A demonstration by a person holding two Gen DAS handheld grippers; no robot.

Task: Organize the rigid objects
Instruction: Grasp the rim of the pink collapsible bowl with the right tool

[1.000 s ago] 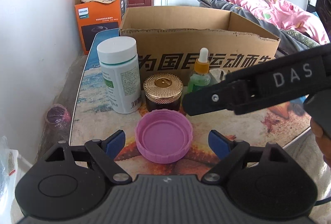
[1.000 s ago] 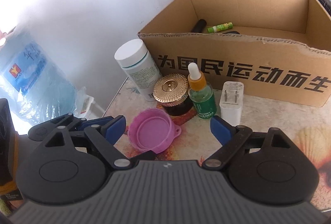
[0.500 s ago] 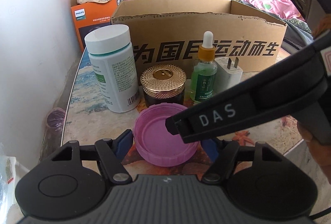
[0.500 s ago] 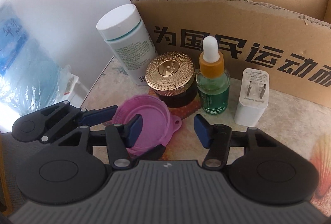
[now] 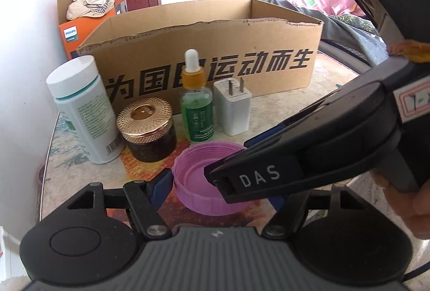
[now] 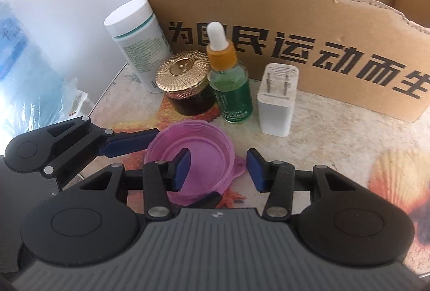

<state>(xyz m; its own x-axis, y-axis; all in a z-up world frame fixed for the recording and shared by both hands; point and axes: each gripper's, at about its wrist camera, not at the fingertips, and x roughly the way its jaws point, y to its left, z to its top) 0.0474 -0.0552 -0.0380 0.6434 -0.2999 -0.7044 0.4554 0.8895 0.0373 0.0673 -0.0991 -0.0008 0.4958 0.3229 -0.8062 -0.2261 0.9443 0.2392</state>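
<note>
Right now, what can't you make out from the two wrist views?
1. What lies in the cardboard box: both views, its front wall hides it.
2. Right side of the pink lid: left wrist view, covered by the right tool, whose jaws are closing with the lid's rim between them.
3. Label text on the dropper bottle: both views, too small.

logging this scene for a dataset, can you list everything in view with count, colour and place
pink cap: 1, pink, open side up, table front
white bottle: 1, white and teal, left
jar: 1, dark with gold lid, beside white bottle
dropper bottle: 1, green and orange
charger plug: 1, white, right of dropper bottle
cardboard box: 1, brown, behind the row
orange box: 1, orange, far back
table: 1, shell print
left hand-held gripper: 1, black with blue pads, around pink cap
right hand-held gripper: 1, closing, straddling cap's rim
</note>
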